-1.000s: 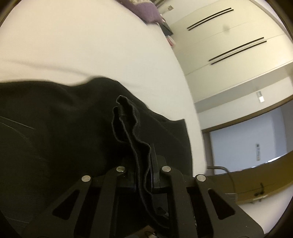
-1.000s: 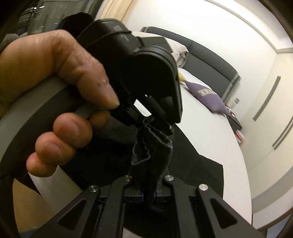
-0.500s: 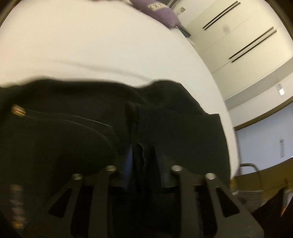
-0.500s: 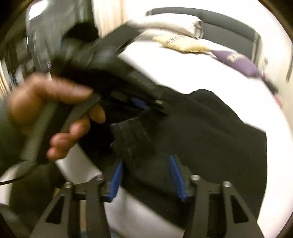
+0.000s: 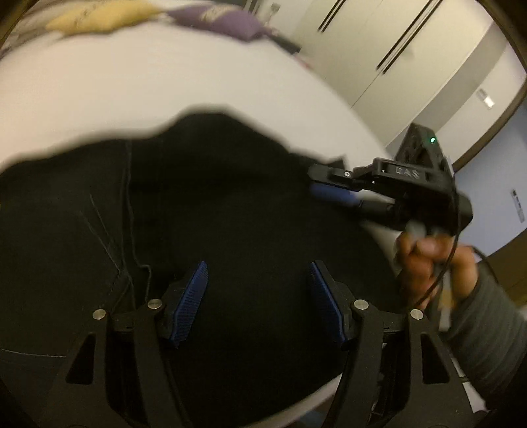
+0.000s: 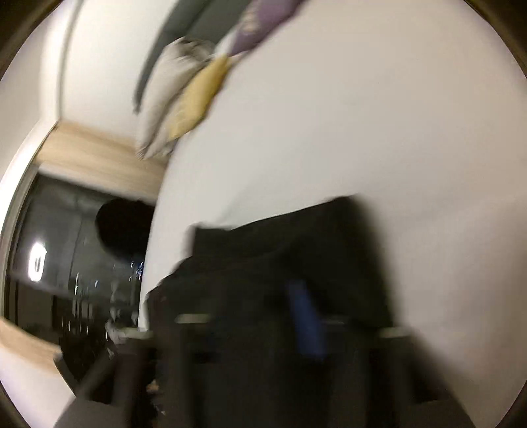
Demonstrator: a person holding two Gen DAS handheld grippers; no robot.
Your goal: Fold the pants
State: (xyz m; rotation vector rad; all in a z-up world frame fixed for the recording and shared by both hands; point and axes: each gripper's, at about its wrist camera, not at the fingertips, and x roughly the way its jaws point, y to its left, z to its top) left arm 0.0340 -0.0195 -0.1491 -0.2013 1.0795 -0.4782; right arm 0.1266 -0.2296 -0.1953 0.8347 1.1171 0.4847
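Black pants [image 5: 230,197] lie spread on the white bed [image 5: 164,82]. My left gripper [image 5: 258,266] hovers just over them with its jaws opening; both blue pads [image 5: 194,296] show, with only flat cloth beneath and nothing pinched. My right gripper [image 5: 318,184] reaches in from the right, its tip at the pants' right edge, jaws together. A hand [image 5: 428,260] in a grey sleeve holds it. The right wrist view is heavily blurred: a blue pad [image 6: 304,316] stands over the pants [image 6: 296,237], and I cannot tell whether cloth is caught.
Yellow pillow [image 5: 98,19] and purple pillow [image 5: 224,19] lie at the head of the bed, also a pale pillow [image 6: 171,85]. White wardrobe doors [image 5: 378,66] stand beyond the bed's right side. A dark window [image 6: 66,263] is at left.
Both grippers have let go of the bunched fold that they held together. The left one opened and dropped toward the cloth. The right one rolled and swung to the pants' right edge.
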